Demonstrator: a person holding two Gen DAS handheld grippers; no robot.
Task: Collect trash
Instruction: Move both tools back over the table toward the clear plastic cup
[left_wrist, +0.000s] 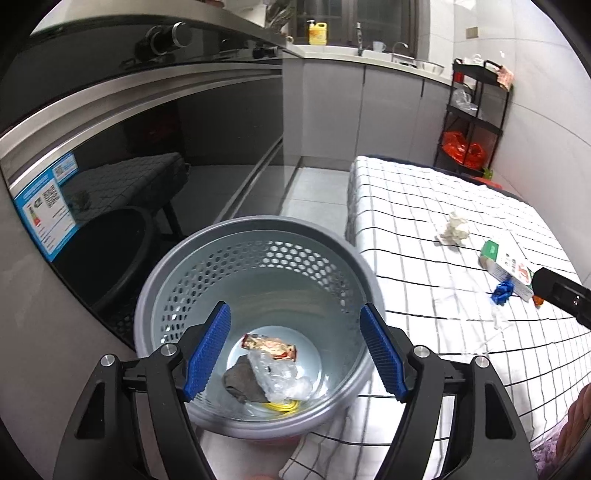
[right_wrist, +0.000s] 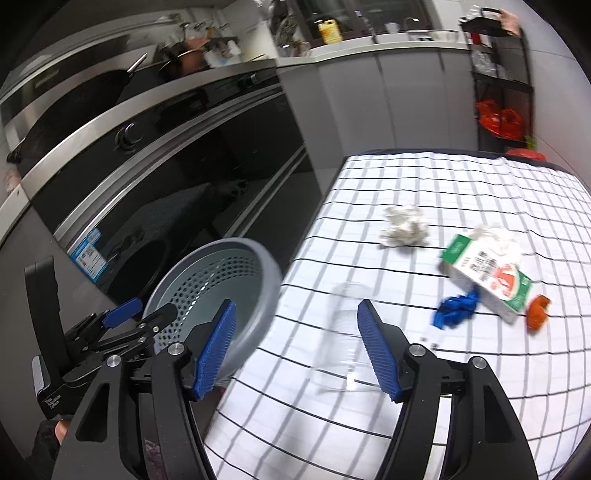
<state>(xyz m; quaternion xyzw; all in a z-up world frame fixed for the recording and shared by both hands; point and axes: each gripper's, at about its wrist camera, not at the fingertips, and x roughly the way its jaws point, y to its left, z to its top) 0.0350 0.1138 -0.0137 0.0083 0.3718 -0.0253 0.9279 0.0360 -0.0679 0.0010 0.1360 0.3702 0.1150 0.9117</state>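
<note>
My left gripper (left_wrist: 295, 350) is open and empty above the grey perforated bin (left_wrist: 192, 273), which holds a snack wrapper (left_wrist: 269, 345), clear plastic and a dark rag. The bin also shows in the right wrist view (right_wrist: 258, 266), left of the table. My right gripper (right_wrist: 295, 347) is open over the checked tablecloth (right_wrist: 424, 177), with a clear plastic cup (right_wrist: 343, 332) lying between its fingers, untouched. On the cloth lie a crumpled tissue (right_wrist: 404, 225), a green-and-white carton (right_wrist: 487, 273), a blue scrap (right_wrist: 456, 308) and an orange scrap (right_wrist: 537, 310).
A black oven front (left_wrist: 129, 147) and steel counter run along the left. Grey cabinets, a sink and a yellow bottle (left_wrist: 317, 33) stand at the back. A black shelf rack (left_wrist: 472, 118) with red bags stands behind the table.
</note>
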